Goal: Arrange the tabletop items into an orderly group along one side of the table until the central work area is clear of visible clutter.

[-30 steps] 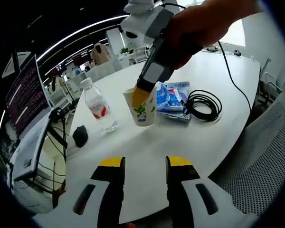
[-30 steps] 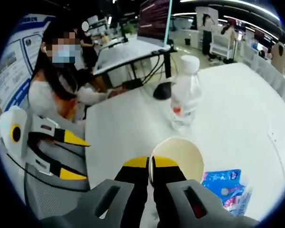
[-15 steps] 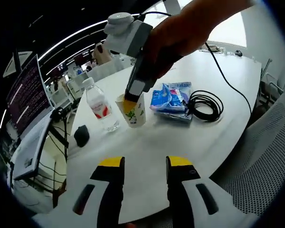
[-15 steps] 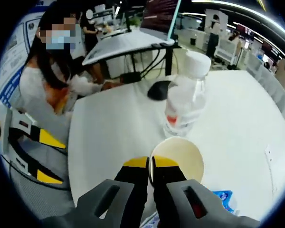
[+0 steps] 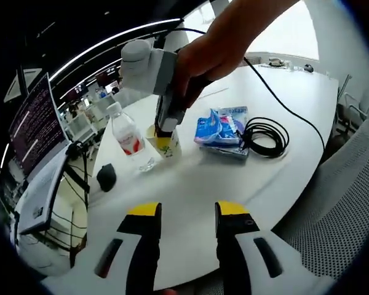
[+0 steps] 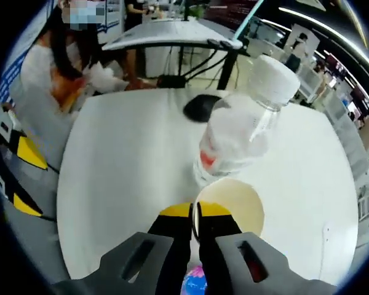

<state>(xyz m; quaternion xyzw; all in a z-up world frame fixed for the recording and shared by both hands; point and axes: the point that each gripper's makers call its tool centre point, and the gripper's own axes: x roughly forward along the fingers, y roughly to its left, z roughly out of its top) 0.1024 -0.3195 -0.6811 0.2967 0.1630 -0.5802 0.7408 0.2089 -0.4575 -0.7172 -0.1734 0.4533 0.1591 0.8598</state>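
Bare table point(image 5: 190, 196) ahead; bottle point(image 5: 130, 136) and cup point(image 5: 165, 142) crowd its far side.

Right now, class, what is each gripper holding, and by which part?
The right gripper pinches the paper cup by its rim. The left gripper holds nothing.

Clear plastic bottle point(image 6: 240, 132); seemingly paper cup point(image 6: 229, 206); smooth white table point(image 5: 234, 178)
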